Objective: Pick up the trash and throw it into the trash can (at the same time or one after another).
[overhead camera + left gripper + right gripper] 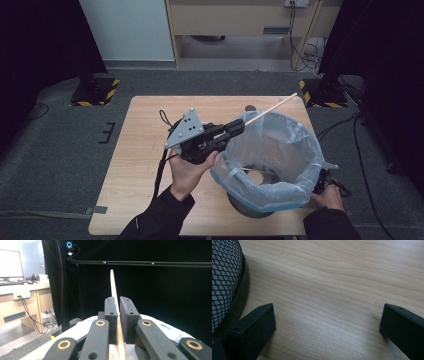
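Observation:
A thin wooden stick (272, 109) is held in the air over the table, and my left gripper (239, 125) is shut on its lower part. The stick slants up to the right above the rim of a black mesh bin (250, 205) lined with a pale blue plastic bag (280, 150). In the left gripper view the stick (113, 287) runs up between the two closed jaws. My right gripper (328, 317) rests low on the wooden table (332, 277) with its jaws wide apart and nothing between them, beside the mesh bin's base (227, 280).
The bin stands at the table's right front. The table's left half (145, 150) is bare wood. A small dark object (250, 107) lies near the far edge. Cables and yellow-black marked stand bases (95, 92) sit on the grey floor beyond.

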Available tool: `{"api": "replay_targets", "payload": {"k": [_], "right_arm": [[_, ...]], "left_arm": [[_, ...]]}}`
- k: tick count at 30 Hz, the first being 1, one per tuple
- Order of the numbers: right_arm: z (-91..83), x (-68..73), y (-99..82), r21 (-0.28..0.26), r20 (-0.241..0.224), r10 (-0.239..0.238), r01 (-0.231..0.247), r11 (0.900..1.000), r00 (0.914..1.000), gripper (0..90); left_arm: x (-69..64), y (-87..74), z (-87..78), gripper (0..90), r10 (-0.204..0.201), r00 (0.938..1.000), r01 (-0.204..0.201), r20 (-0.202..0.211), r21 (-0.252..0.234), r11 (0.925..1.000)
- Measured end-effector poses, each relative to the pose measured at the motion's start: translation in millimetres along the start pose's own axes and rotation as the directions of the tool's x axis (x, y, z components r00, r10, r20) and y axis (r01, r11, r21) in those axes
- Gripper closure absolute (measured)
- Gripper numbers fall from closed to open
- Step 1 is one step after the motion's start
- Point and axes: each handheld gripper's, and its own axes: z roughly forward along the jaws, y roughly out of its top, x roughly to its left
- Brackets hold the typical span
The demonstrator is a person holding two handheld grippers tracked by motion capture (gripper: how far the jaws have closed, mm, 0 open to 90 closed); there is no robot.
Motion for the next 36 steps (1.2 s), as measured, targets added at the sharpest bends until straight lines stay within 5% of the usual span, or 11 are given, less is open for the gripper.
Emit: {"api": "replay_targets", "payload": {"k": [15,25,28,31,32,36], "right_arm": [[0.1,0.1,0.1,-0.001,0.0,0.001,-0.001,1.0,1.0,0.5],[0.1,0.1,0.1,-0.001,0.0,0.0,0.0,1.0,1.0,0.5],[0.1,0.0,0.0,-0.001,0.0,-0.001,0.001,1.0,1.0,0.5],[0.1,0.1,0.1,-0.001,0.0,0.001,-0.001,1.0,1.0,0.5],[0.1,0.1,0.1,-0.001,0.0,0.001,-0.001,1.0,1.0,0.5],[0.1,0.1,0.0,-0.001,0.0,0.0,0.0,1.0,1.0,0.5]], "left_arm": [[0.3,3.3,-1.7,82.6,0.008,1.0,-0.008,0.0,-0.008,0.9999],[26.5,1.0,-37.4,74.9,0.028,0.9939,-0.026,-0.107,0.018,0.9995],[40.2,-5.2,-48.5,71.1,0.024,0.9862,-0.019,-0.164,0.035,0.9992],[58.2,-17.8,-58.2,66.4,0.024,0.9706,-0.007,-0.239,0.071,0.9974],[58.2,-17.8,-58.2,64.5,0.024,0.9706,-0.007,-0.239,0.071,0.9974],[81.2,-38.9,-63.2,56.6,0.019,0.9457,0.021,-0.324,0.119,0.9926]]}}
